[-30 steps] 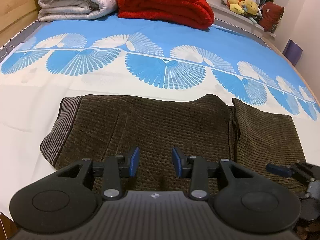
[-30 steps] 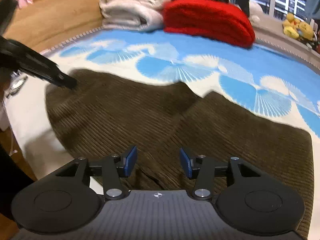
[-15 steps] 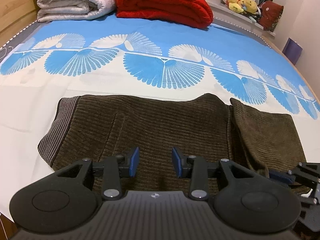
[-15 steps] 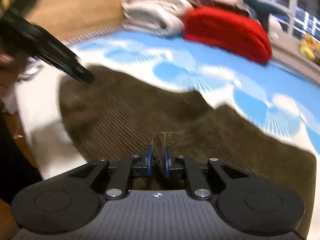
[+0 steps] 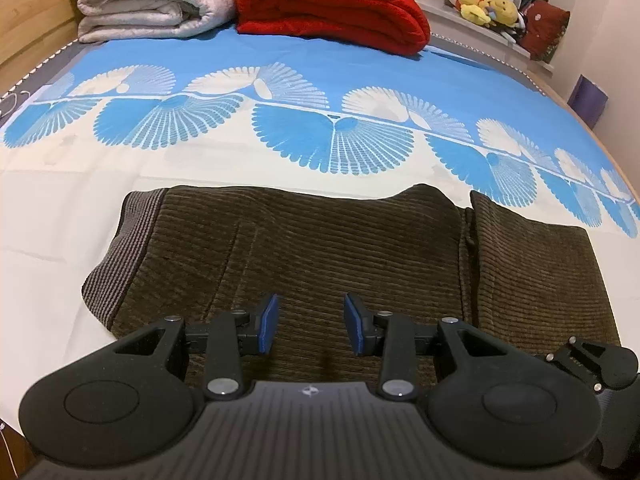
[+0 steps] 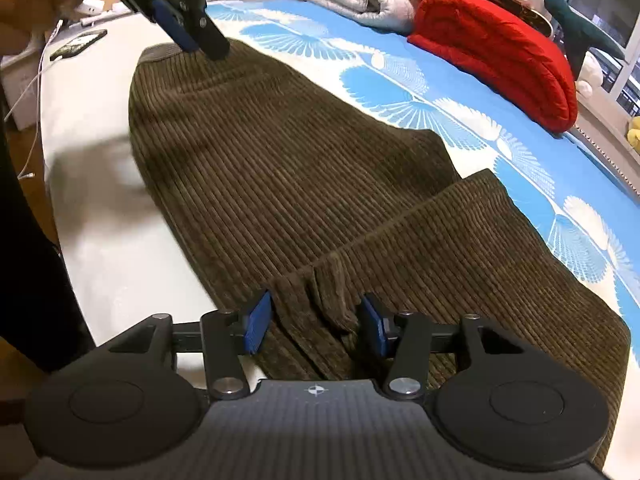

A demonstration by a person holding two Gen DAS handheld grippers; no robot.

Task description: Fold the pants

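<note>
Brown corduroy pants point(image 5: 340, 248) lie flat on the bed, waistband point(image 5: 132, 240) to the left, with a folded-over leg part at the right point(image 5: 540, 272). My left gripper point(image 5: 310, 324) is open and empty, hovering over the pants' near edge. In the right wrist view the pants point(image 6: 280, 168) stretch away, and my right gripper point(image 6: 316, 320) is open with a bunched fold of fabric point(image 6: 320, 296) lying between its jaws, not pinched. The left gripper point(image 6: 188, 32) shows there above the waistband end. The right gripper's body point(image 5: 592, 364) shows at the lower right of the left wrist view.
The bed sheet point(image 5: 280, 128) is white and blue with fan patterns. A folded white duvet point(image 5: 152, 0) and a red blanket point(image 5: 332, 0) lie at the bed's far end. Plush toys point(image 5: 484, 0) sit on a sill. A phone and cable point(image 6: 78, 44) lie past the bed's left edge.
My right gripper closed on a fold of the pants half a second ago and has now opened, leaving the fold between its jaws. The left gripper stayed open and drew back slightly.
</note>
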